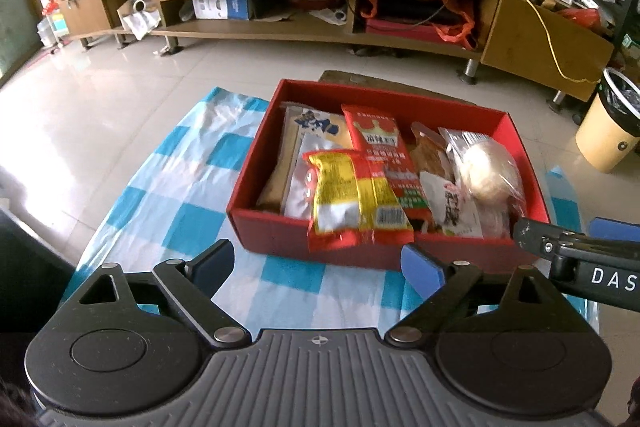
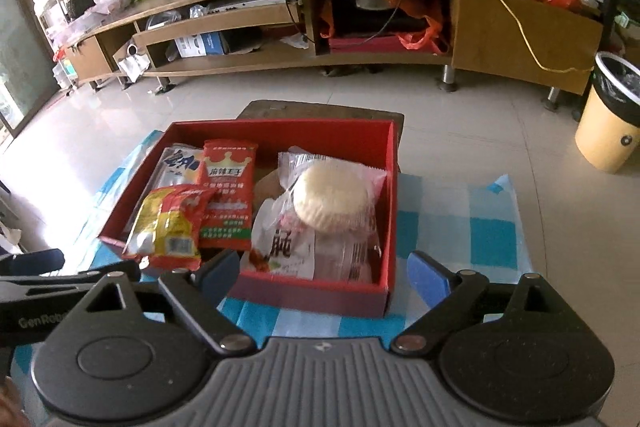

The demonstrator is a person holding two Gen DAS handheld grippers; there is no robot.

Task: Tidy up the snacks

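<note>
— Several packets already lie in the shallow red cardboard box (image 1: 404,99), which sits on the blue-and-white checked cloth (image 1: 168,195). How far along would you say the tidying is?

— Nearly done, I'd judge. No snack shows loose on the cloth. Only the yellow-and-red crinkled snack packet (image 1: 356,199) looks unsettled: its lower end droops over the box's near wall.

— And the tools?

— Both released. The left gripper (image 1: 320,263) hangs just before the near wall, jaws spread, nothing between them. The right gripper (image 2: 320,269) is likewise wide and empty, its left finger close to the box's near wall.

— What else is in the box?

— A tall red packet with a crown print (image 2: 229,195) beside the yellow one, and a round pale bun in clear wrap (image 2: 332,197) on the right side.

— So the next move?

— Probably nudging or lifting the overhanging packet fully inside. The left gripper is nearer; it would need to close on the crinkly edge without dragging the box.
</note>
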